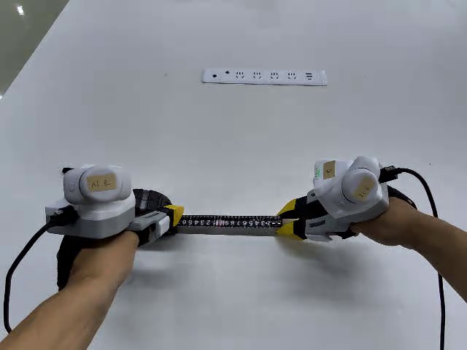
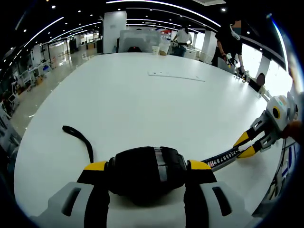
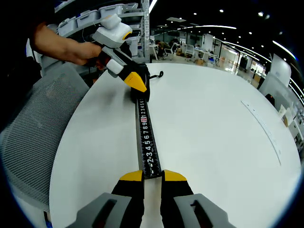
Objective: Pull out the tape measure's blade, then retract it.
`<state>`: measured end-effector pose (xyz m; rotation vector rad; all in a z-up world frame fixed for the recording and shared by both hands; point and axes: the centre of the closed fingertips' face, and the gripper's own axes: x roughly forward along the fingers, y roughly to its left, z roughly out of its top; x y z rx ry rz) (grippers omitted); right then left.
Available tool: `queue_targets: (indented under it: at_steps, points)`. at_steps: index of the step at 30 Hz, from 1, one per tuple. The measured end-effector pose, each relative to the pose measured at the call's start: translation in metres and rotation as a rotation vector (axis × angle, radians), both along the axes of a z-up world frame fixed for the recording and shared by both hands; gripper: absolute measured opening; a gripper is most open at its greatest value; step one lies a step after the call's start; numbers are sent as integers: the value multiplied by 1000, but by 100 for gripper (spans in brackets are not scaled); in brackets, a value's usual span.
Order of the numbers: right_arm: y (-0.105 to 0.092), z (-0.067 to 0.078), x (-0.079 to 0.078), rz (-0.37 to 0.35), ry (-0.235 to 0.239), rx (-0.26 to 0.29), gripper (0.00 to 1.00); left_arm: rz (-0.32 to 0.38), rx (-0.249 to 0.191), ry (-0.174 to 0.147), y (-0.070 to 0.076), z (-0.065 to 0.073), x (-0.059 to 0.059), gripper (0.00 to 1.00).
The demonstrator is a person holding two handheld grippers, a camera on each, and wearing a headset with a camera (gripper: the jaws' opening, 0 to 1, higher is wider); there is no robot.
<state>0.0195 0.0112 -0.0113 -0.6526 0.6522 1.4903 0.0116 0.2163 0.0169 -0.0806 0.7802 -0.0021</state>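
As left hand-held gripper [image 1: 172, 219] clamps one tape measure [image 2: 145, 172], right [image 1: 287, 219] pinches blade [image 1: 226, 221].

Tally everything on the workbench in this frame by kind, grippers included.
Tape measure, blade drawn out: 1
Power strip: 1
Grippers: 2, the left gripper on the case and the right gripper on the blade's end
Total: 4
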Motion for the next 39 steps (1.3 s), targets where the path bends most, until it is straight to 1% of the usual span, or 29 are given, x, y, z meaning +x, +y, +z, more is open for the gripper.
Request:
queue_targets:
  at_steps: [22, 39]
  points:
    - [24, 0, -2, 7, 14, 25, 9, 1, -5, 1, 1, 0, 0, 58]
    - [48, 1, -5, 18, 18, 48, 9, 5, -13, 0, 1, 1, -1, 58]
